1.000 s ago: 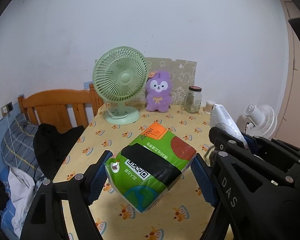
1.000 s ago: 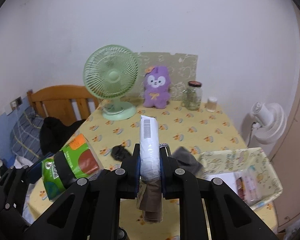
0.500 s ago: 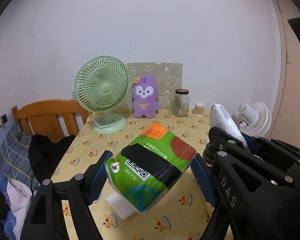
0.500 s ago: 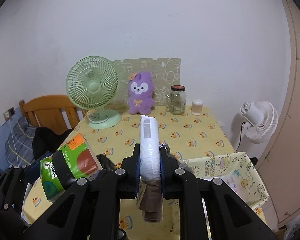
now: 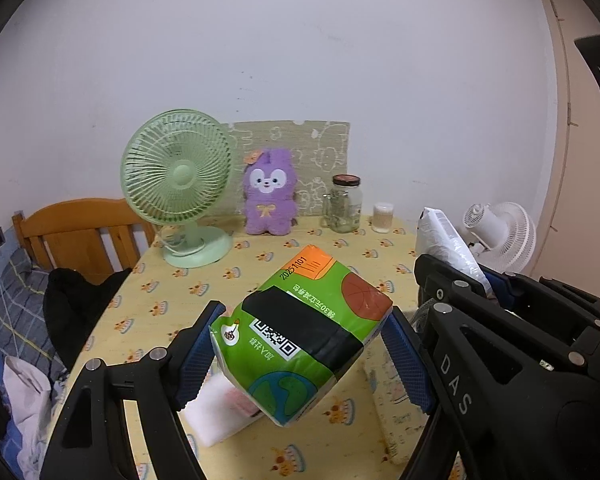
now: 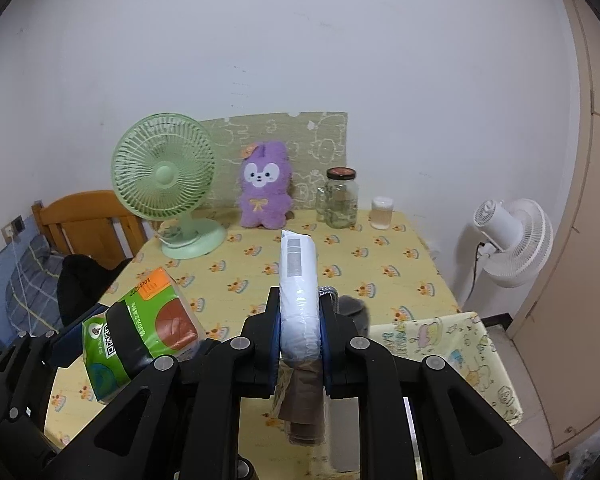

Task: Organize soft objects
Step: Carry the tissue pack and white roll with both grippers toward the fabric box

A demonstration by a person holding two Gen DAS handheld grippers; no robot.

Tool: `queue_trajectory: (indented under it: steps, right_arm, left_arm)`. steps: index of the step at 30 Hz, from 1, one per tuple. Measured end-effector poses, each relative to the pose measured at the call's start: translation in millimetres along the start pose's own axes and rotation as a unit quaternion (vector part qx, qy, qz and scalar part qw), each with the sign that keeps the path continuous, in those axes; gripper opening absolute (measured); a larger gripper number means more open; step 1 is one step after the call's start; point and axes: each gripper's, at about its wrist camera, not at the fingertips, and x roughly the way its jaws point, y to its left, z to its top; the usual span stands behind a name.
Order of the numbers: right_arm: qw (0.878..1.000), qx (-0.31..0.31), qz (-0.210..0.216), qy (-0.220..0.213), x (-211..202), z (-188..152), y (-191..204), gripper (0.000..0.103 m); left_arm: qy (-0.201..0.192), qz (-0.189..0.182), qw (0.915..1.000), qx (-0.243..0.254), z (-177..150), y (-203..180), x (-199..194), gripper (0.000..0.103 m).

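Observation:
My left gripper (image 5: 300,348) is shut on a green tissue pack (image 5: 300,332) and holds it above the yellow table (image 5: 236,280). The pack also shows in the right wrist view (image 6: 140,324). My right gripper (image 6: 300,320) is shut on a white plastic-wrapped pack (image 6: 298,288), held upright on edge above the table; it shows in the left wrist view (image 5: 448,240) at the right. A white and pink soft item (image 5: 220,412) lies on the table under the green pack. A purple plush bunny (image 6: 264,192) stands at the back of the table.
A green desk fan (image 6: 168,184), a glass jar (image 6: 342,198) and a small white cup (image 6: 381,213) stand along the back. A dark cloth (image 6: 354,308) lies mid-table. A patterned fabric box (image 6: 452,344) sits at the right. A wooden chair (image 5: 80,232) and white floor fan (image 6: 512,240) flank the table.
Both grippers have pulled back and up from the table with their packs still held. The table objects look farther away, and the white and pink item has come into view under the green pack.

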Motion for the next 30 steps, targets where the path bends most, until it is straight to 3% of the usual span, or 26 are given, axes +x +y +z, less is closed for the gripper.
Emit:
queue_trajectory:
  steps: [11, 30]
  right_arm:
    - [1.0, 0.0, -0.009, 0.012, 3, -3, -37, 0.018]
    - [0.999, 0.023, -0.025, 0.019, 17, -17, -91, 0.018]
  left_arm:
    - [0.011, -0.041, 0.9991, 0.01, 2, -38, 12, 0.08]
    - [0.027, -0.075, 0.996, 0.04, -5, -86, 39, 0.081]
